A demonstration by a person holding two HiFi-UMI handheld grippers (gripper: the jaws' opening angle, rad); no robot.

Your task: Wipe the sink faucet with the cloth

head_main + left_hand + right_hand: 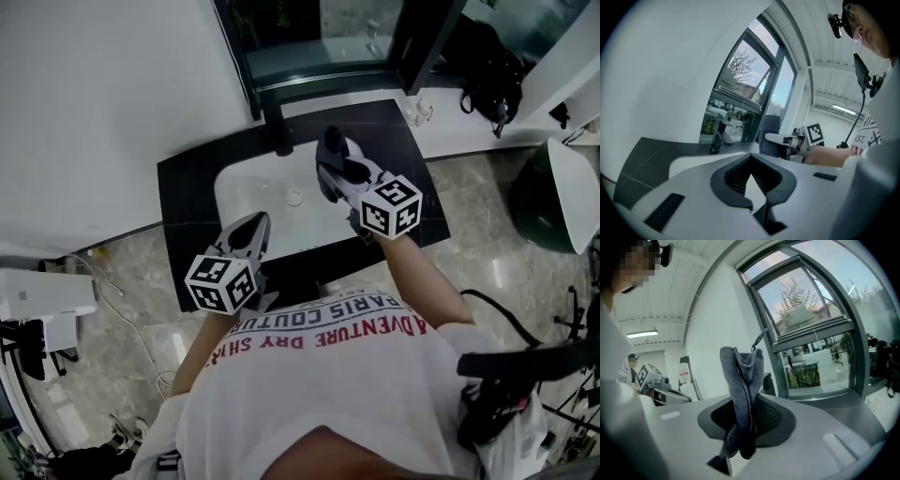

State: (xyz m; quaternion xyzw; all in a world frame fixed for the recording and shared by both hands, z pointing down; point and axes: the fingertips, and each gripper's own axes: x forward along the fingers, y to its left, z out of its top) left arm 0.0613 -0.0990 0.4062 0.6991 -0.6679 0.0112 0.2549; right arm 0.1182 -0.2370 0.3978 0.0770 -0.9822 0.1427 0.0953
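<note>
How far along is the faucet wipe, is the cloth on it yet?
Done: the cloth is picked up, clamped in the right gripper. In hand: that gripper hangs over the sink, just right of the faucet; the cloth looks apart from it. The left gripper is shut, empty, near the front rim. Left: the wiping itself.

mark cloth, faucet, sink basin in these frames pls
cloth (740, 380), right gripper view, mid-height on the upright grey fold.
faucet (277, 127), head view, on its dark upright body.
sink basin (248, 192), head view, on the bare white bowl.
</note>
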